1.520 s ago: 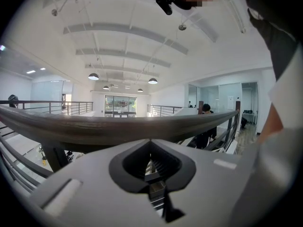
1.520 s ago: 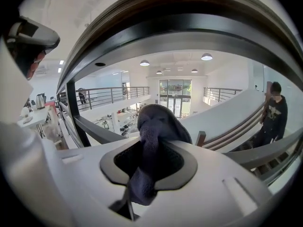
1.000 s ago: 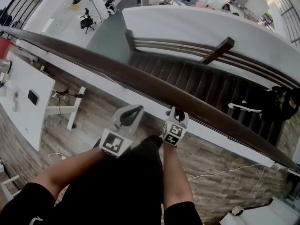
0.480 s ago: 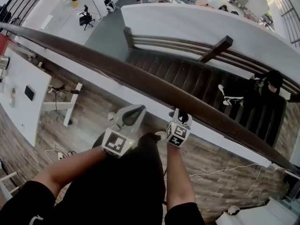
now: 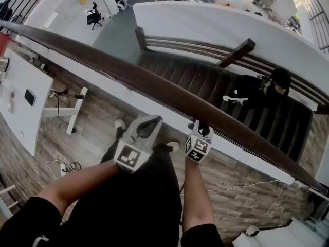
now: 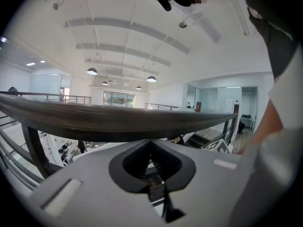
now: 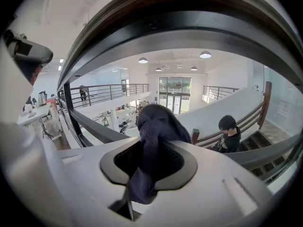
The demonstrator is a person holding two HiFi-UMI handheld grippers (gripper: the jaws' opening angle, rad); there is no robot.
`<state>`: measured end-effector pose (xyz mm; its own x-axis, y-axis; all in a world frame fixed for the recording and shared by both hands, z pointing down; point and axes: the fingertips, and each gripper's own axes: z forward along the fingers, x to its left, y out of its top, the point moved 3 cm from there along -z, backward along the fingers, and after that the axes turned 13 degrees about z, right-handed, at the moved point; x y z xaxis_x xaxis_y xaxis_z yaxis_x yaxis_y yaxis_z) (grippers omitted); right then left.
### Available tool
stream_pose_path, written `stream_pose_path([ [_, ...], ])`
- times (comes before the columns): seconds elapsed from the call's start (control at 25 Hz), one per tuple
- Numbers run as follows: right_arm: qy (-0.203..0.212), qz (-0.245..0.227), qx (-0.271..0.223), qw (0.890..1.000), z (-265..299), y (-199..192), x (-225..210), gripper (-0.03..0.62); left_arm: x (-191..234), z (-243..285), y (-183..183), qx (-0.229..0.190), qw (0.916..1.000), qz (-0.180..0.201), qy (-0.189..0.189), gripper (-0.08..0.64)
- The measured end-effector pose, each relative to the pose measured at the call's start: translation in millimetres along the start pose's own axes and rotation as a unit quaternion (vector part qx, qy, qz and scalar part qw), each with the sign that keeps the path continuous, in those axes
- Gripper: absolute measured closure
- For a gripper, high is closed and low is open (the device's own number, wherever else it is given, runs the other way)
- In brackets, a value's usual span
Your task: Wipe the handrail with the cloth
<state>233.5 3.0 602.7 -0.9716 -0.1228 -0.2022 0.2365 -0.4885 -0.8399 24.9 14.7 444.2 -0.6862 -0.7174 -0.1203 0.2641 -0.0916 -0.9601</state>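
Observation:
The dark brown handrail (image 5: pixel 154 89) runs from upper left to lower right in the head view. My right gripper (image 5: pixel 201 128) is pushed up against its near underside, shut on a dark blue cloth (image 7: pixel 156 119). The cloth bulges out past the jaw tips just below the rail (image 7: pixel 189 8). My left gripper (image 5: pixel 153 120) hangs a short way to the left, on the near side of the rail and apart from it. Its jaws are shut with nothing between them. In the left gripper view the rail (image 6: pixel 118 119) crosses just above the gripper (image 6: pixel 150 143).
Beyond the rail a dark staircase (image 5: pixel 205 86) drops away, with a person in black (image 5: pixel 262 89) on it, also seen as a person (image 7: pixel 229 131) past the cloth. A white table (image 5: pixel 20 107) stands at the left. Cables (image 5: pixel 61 166) lie on the wooden floor.
Both grippers have slid to the right along the handrail, the right one keeping the cloth. The person on the stairs has moved to the left.

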Motion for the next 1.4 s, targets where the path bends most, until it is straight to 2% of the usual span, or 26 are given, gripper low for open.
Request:
stream_pose_path([
  [0.28,-0.006,-0.001,0.001,1.000,-6,1,-14,0.512,-8,4,1,-0.005,0.9999,-0.008,-0.011,0.560],
  [0.56,-0.026,0.000,-0.001,1.000,-12,2,-40,0.512,-11,10,1,-0.006,0.9998,0.000,-0.018,0.560],
  [0.84,-0.021,-0.021,0.007,1.000,-16,3,-50,0.511,-20,11,-2,0.003,0.9998,-0.003,-0.021,0.560],
  [0.96,-0.023,0.000,0.008,1.000,-17,6,-46,0.509,-20,8,-3,-0.002,0.9998,-0.003,-0.018,0.560],
  [1.04,-0.012,0.014,0.006,1.000,-16,9,-33,0.508,-16,5,-5,-0.004,0.9999,-0.008,-0.011,0.560],
  [1.12,0.009,0.006,0.007,1.000,-13,8,-11,0.508,-10,0,-8,-0.002,0.9998,-0.018,-0.001,0.560],
  [1.4,0.075,-0.010,0.005,0.997,1,-2,99,0.508,43,-35,-28,0.010,0.9992,-0.018,0.034,0.560],
])
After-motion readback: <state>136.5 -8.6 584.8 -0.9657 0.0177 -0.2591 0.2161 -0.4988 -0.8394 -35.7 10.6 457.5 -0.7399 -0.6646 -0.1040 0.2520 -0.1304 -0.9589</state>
